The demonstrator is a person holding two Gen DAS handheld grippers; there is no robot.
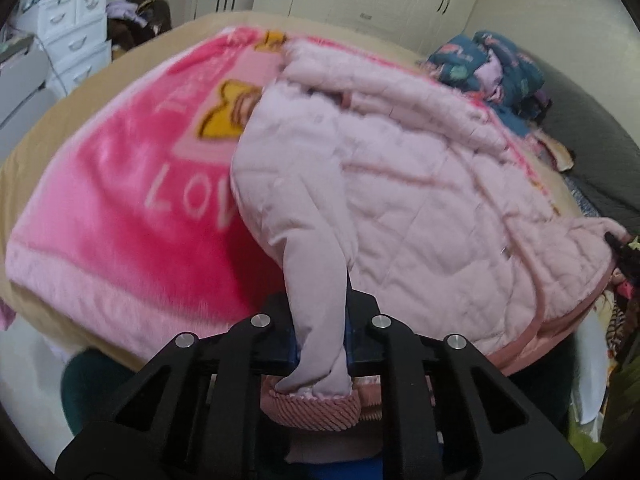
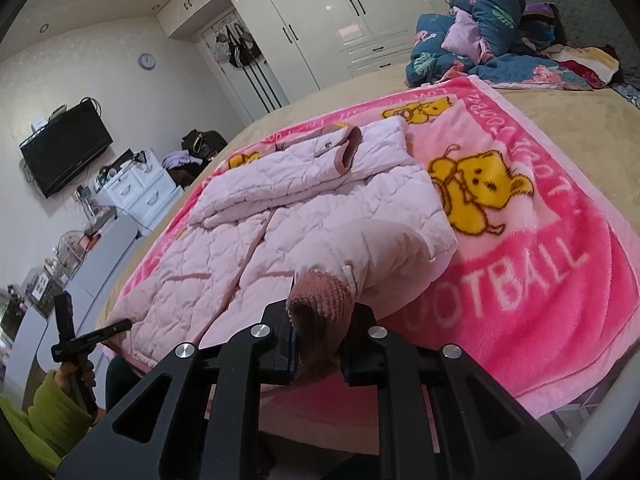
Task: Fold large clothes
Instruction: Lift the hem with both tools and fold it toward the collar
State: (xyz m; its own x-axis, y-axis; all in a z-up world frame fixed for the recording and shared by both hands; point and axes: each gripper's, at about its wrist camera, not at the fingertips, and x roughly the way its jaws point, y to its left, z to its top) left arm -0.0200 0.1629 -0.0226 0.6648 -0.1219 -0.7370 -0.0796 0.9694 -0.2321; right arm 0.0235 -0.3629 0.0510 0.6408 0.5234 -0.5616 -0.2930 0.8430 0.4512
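Observation:
A pale pink quilted jacket (image 1: 400,200) lies spread on a bright pink bear-print blanket (image 1: 120,220) on the bed. My left gripper (image 1: 322,320) is shut on one of its sleeves (image 1: 316,272), just above the ribbed dusty-pink cuff (image 1: 316,408), which hangs below the jaws. In the right wrist view the jacket (image 2: 280,208) shows its far sleeve folded across the chest. My right gripper (image 2: 318,332) is shut on the ribbed cuff (image 2: 320,300) of the near sleeve, lifted off the blanket (image 2: 540,280).
A heap of blue floral bedding (image 2: 480,32) sits at the far end of the bed. White drawers (image 2: 140,188), a wall TV (image 2: 66,148) and wardrobes (image 2: 340,20) line the room. A person's green sleeve (image 2: 48,412) is at the lower left.

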